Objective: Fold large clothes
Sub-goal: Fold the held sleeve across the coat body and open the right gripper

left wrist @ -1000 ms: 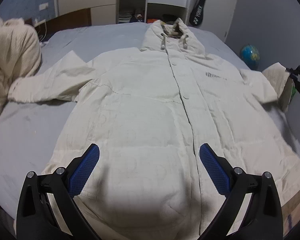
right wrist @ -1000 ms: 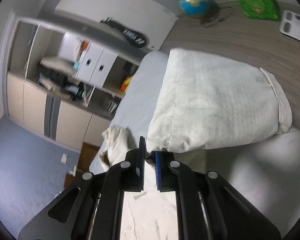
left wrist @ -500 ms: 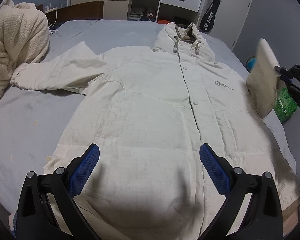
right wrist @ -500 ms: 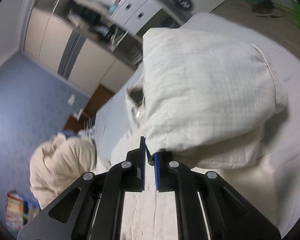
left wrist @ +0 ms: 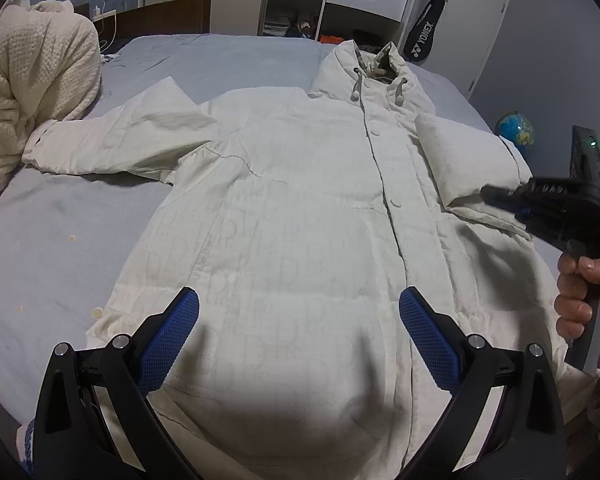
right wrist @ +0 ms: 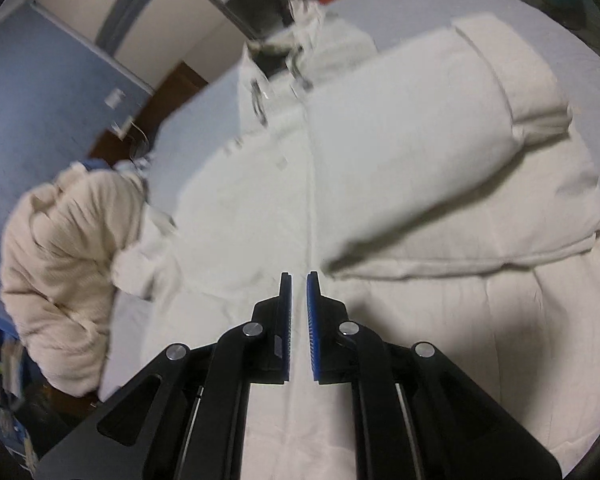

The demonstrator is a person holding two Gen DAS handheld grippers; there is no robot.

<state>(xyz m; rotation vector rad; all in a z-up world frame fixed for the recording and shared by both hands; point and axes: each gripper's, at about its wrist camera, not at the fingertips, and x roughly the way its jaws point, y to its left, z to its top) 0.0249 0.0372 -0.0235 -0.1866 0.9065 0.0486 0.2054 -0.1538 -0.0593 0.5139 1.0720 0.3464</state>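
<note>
We pinch the sleeve (right wrist: 440, 148) cuff in the right gripper (right wrist: 299, 280) to lay it over the coat (left wrist: 300, 240) at 3 o'clock; the left gripper (left wrist: 299, 320) hovers spread.

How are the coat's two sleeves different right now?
The left sleeve lies stretched out flat on the grey bed, away from the coat's body. The right sleeve is folded over the coat's front, its cuff end by the right gripper. Both are the same cream quilted fabric.

Black hand-held gripper (left wrist: 299, 328), blue textured pads (left wrist: 168, 334), silver screws.
</note>
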